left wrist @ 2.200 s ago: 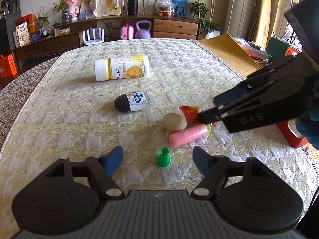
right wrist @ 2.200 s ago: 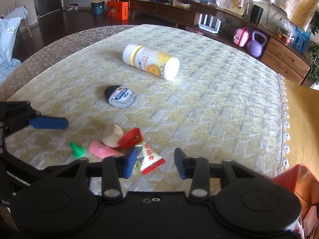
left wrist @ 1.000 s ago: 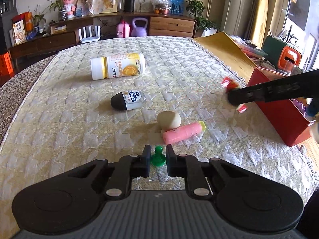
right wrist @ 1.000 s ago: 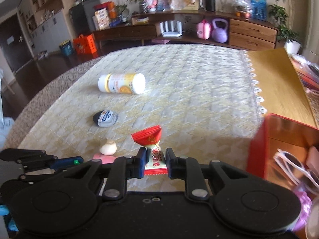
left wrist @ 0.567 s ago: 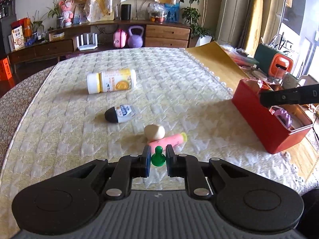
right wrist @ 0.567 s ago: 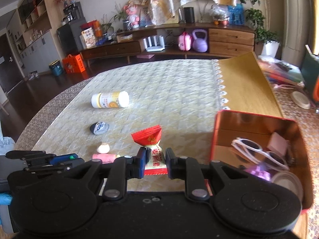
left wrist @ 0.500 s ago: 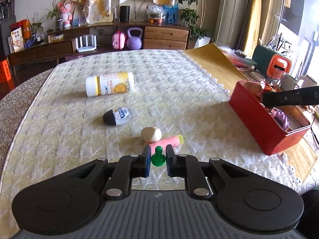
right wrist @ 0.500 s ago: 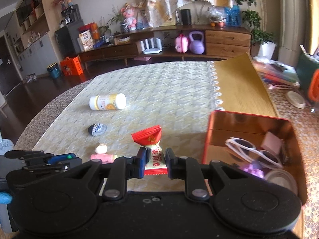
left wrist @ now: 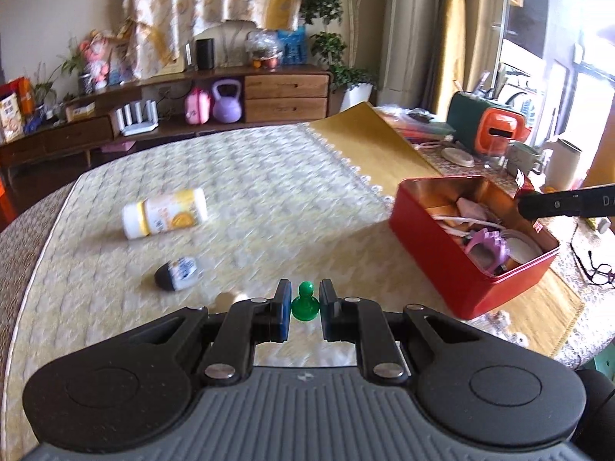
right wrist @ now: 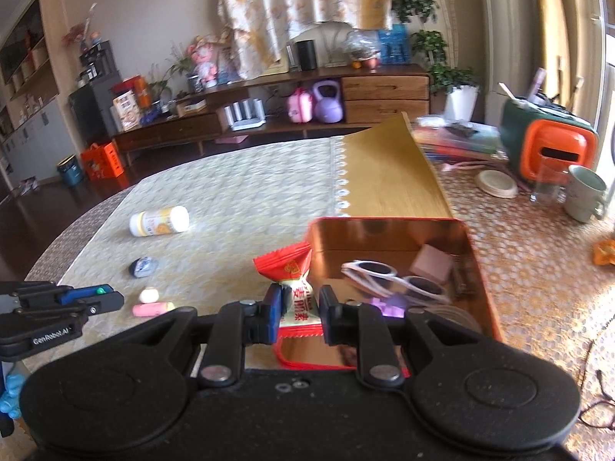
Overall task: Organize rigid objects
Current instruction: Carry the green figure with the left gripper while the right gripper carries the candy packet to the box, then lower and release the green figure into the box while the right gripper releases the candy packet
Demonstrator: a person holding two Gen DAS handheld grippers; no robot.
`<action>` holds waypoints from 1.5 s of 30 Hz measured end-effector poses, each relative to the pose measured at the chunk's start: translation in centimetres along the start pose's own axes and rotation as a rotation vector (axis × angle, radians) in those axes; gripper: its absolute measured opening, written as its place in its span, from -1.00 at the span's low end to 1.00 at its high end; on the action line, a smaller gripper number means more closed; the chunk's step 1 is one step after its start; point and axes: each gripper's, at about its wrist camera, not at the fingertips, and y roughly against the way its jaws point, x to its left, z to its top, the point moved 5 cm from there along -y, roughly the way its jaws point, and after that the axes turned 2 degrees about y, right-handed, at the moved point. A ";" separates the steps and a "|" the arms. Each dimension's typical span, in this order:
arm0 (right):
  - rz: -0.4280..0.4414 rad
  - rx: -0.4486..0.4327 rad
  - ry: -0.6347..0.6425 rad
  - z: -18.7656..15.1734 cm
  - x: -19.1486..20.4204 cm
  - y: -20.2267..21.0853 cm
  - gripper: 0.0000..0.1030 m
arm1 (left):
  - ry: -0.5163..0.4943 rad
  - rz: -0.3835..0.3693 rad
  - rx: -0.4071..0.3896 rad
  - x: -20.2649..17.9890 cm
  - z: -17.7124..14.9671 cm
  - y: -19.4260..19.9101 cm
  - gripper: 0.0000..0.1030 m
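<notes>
Two grippers are each clamped on something. The left gripper [left wrist: 304, 306] pinches a small green plastic pawn-shaped piece [left wrist: 305, 302] above the near edge of the quilted yellow tablecloth [left wrist: 269, 176]. The right gripper [right wrist: 299, 308] squeezes a red-and-white wrapped candy [right wrist: 295, 282] over the near left corner of the open red metal tin [right wrist: 482, 280], which holds white sunglasses [right wrist: 392, 278].

Half-seen things and smeared edges

The beige round thing [left wrist: 226, 299] peeks out behind the left gripper's [left wrist: 304, 309] arm, and the pink tube [right wrist: 153, 309] is covered altogether in that view. The white bottle [left wrist: 164, 218] has a motion-blurred label. The right gripper [left wrist: 565, 204] runs off the frame's edge, and the candy wrapper [right wrist: 296, 288] hides part of the red tin's [right wrist: 484, 307] near wall.
</notes>
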 end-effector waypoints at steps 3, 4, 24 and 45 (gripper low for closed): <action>-0.029 -0.010 -0.011 -0.3 -1.5 0.5 -0.62 | -0.033 -0.019 0.000 -1.6 0.7 -0.5 -0.71; -0.038 -0.011 -0.017 -0.5 -2.0 0.7 -0.62 | -0.044 -0.028 0.001 -2.3 1.0 -0.7 -0.71; -0.114 0.010 -0.101 -3.2 -9.2 0.3 -0.63 | -0.199 -0.125 0.091 -13.3 3.4 -7.7 -0.71; -0.112 0.067 -0.050 -2.4 -9.7 -4.2 -0.63 | -0.249 -0.127 0.214 -18.2 5.5 -16.6 -0.71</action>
